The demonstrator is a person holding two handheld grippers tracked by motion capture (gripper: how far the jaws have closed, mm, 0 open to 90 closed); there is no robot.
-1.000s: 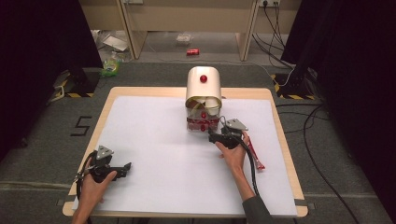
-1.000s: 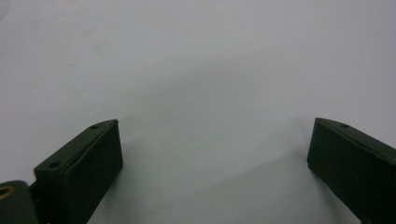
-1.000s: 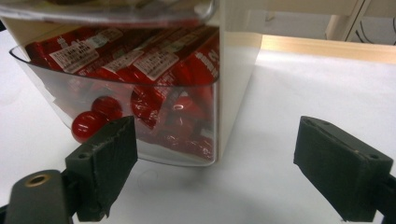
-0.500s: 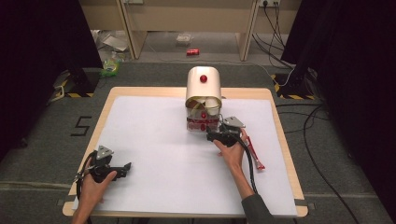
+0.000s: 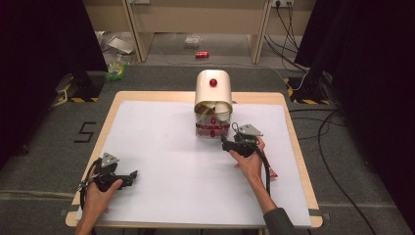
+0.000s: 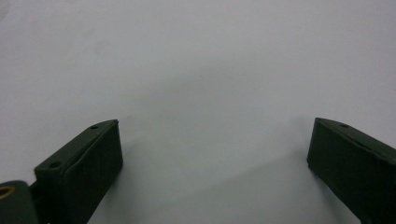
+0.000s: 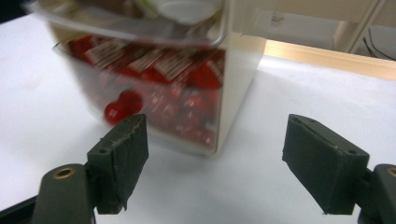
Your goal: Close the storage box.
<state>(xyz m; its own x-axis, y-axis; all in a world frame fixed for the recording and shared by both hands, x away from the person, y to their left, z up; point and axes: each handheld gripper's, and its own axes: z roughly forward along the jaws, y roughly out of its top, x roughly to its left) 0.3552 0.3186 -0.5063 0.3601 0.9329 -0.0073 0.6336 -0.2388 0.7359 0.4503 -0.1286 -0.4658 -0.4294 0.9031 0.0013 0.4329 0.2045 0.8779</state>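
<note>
A cream dispenser box with a red knob on top stands at the back middle of the white table. Its clear front drawer holds red packets and has a red knob on its front. My right gripper sits just right of the drawer's front, pointing left. In the right gripper view its jaws are apart with nothing between them, and they have just been closing a little. My left gripper rests at the near left, open over bare white table.
A red packet lies on the table beside the right wrist, by the gripper's cable. The wooden table edge runs close on the right. A red can and litter lie on the floor behind the table.
</note>
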